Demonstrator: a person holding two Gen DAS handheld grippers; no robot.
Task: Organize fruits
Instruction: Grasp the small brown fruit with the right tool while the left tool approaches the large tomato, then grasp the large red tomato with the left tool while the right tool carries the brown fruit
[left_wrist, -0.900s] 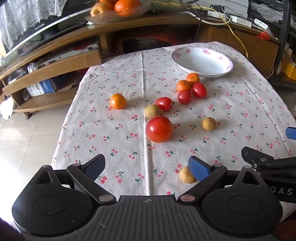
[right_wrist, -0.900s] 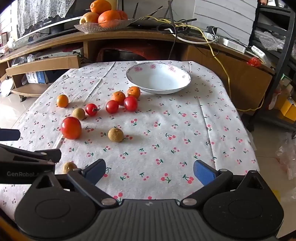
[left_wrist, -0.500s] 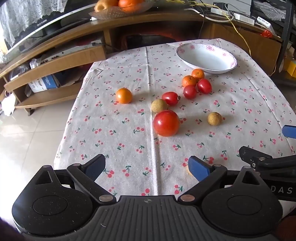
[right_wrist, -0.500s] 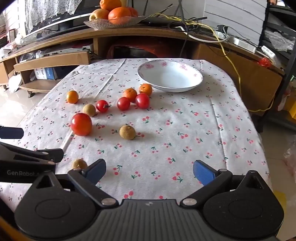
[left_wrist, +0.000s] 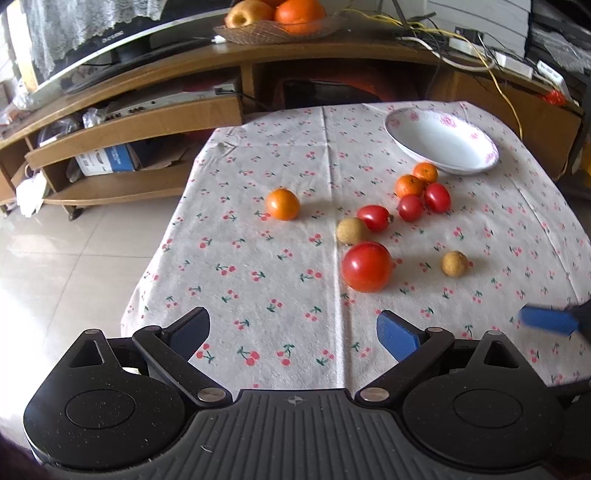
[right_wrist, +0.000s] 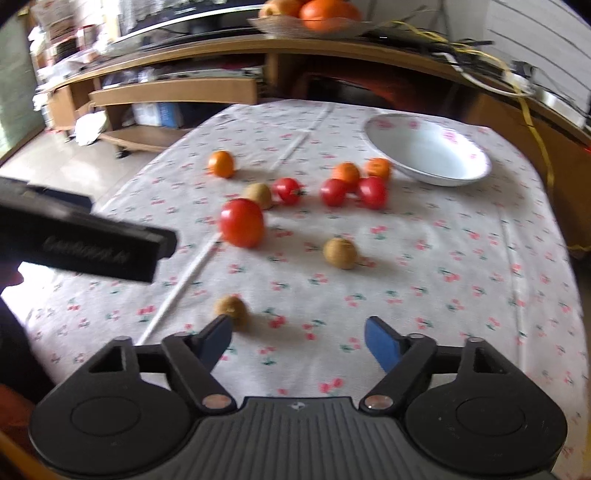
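Both tools, left (left_wrist: 293, 334) and right (right_wrist: 297, 339), are hanging open over the cherry-print table (left_wrist: 258, 258); fruits (left_wrist: 366, 266) are lying beside a white bowl (left_wrist: 441, 146), with a wooden shelf unit (left_wrist: 147, 122) standing behind.

Large red tomato (left_wrist: 366, 266) mid-table; three small tomatoes (left_wrist: 373, 218), two tangerines (left_wrist: 409, 185) clustered beside empty white bowl (left_wrist: 441, 147) near far right corner; lone orange (left_wrist: 282, 204) toward left edge; three brown longans (right_wrist: 340, 252) scattered.

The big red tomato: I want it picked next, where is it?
In the left wrist view the big red tomato sits right of centre, just nearer than a brown longan.
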